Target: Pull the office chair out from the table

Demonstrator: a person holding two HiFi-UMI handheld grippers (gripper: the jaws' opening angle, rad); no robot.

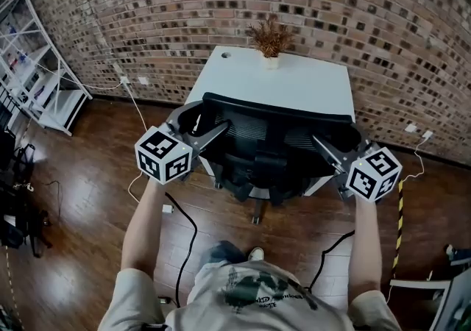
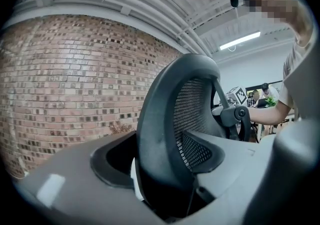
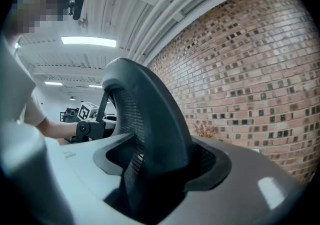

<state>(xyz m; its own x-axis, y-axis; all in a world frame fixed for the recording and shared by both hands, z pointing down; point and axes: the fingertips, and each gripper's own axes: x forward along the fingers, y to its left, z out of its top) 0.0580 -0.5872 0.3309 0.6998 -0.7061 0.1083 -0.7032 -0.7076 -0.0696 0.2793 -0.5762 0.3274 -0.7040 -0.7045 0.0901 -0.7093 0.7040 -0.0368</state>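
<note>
The office chair hides a good deal. From the head view its mesh backrest covers the seat and most of the base. Only a dark stem and one leg show below it, on the wooden floor between the two forearms. The backrest also covers the near edge of the bench, so I cannot tell how far the seat reaches under it.

In each gripper view the jaws fill the lower part of the picture as broad, blurred grey shapes. The backrest rim runs down between them and out of sight, so the lower part of the contact is not visible.

The left gripper is clamped on the chair's left backrest edge. In its own view the dark rim sits wedged between the two jaws. The right gripper is clamped on the opposite edge in the same way, with the rim filling the gap between its jaws. Each gripper points inward toward the other, and the backrest spans the space between them.

The chair faces away from the grippers toward the bench, with its back to the person. The top rail's long axis runs straight across from one gripper to the other. In the gripper views the backrest stands upright and curves forward at the top.

Beyond the chair, at the bench's far edge, a potted plant stands against the brick wall.
</note>
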